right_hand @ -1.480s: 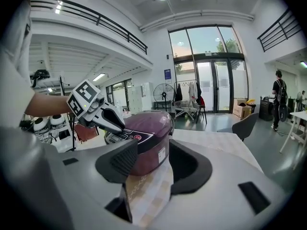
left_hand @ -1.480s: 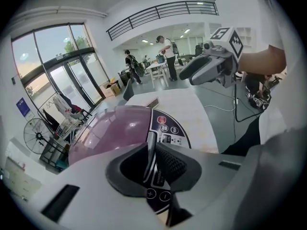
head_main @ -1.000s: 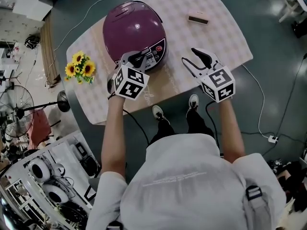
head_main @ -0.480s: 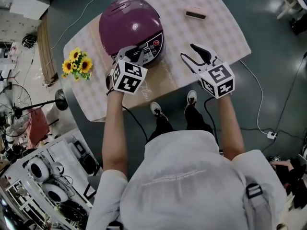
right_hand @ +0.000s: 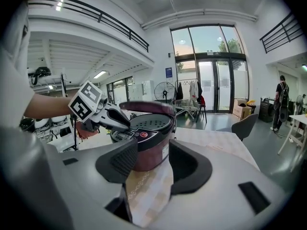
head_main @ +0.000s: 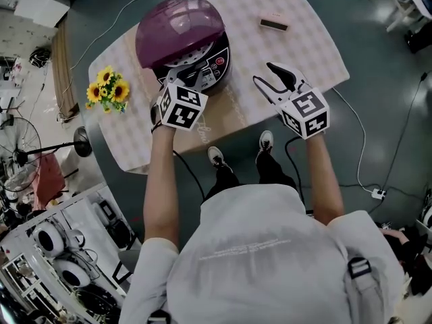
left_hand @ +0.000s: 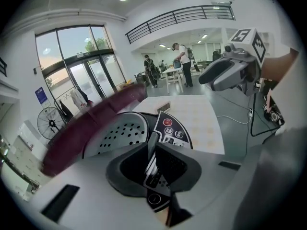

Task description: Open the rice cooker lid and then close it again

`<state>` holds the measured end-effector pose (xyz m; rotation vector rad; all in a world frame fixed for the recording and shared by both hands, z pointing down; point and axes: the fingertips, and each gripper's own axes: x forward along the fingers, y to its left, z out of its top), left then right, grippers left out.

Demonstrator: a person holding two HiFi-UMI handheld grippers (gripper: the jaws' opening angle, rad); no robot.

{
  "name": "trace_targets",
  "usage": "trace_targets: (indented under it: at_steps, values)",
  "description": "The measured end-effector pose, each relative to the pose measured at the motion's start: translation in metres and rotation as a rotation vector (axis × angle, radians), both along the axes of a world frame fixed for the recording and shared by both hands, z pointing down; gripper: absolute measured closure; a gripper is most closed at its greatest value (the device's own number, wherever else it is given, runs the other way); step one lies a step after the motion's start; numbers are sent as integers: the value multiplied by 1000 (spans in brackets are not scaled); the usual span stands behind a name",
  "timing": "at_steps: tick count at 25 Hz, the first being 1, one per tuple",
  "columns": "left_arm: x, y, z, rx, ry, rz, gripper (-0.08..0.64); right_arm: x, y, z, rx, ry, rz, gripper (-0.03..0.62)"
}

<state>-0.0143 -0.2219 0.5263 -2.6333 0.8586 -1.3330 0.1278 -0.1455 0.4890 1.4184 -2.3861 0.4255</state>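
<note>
The rice cooker (head_main: 181, 42) stood on the table (head_main: 304, 46) toward its left half, with a bunch of sunflowers (head_main: 104, 90) near it on the far left. Its purple lid (head_main: 177, 27) was partly raised on the rear hinge. The left gripper view showed the pale inner plate (left_hand: 120, 133) with its holes under the tilted lid, and the control panel (left_hand: 173, 128) in front.

The left hand-held gripper (head_main: 191, 79) was at the cooker's front edge, above the panel. It was clenched nearly closed, with only a thin slit between the jaws and nothing caught in them. The right hand-held gripper (head_main: 264, 75) hovered over bare table just to the right of the cooker, released wide and empty, with the cooker's body straight ahead of it.

The opening step looked about half done, since the latch seemed freed but the lid was not yet fully back. To finish it well, the closed left tips should probably slip under the front lip of the lid and follow its arc up and back, rather than push straight upward, which could shove the cooker along the table. The free right gripper could steady the body from the side if it began to slide. For closing, a firm press down on the front of the lid, well clear of the panel buttons, would likely be needed until the latch caught.
</note>
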Motion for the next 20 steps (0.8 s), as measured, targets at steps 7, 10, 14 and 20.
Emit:
trace_targets:
  at_steps: [7, 10, 14, 20]
  values:
    - [0, 1, 1, -5, -4, 5, 500, 4, -2, -21, 31, 22, 6, 371]
    - [1, -1, 1, -20, -7, 3, 502, 3, -5, -30, 46, 31, 0, 373]
    - [2, -2, 5, -19, -8, -1, 502, 2, -11, -42, 73, 46, -5, 371]
    - [3, -3, 8, -16, -3, -19, 502, 7, -21, -64, 130, 53, 9, 371]
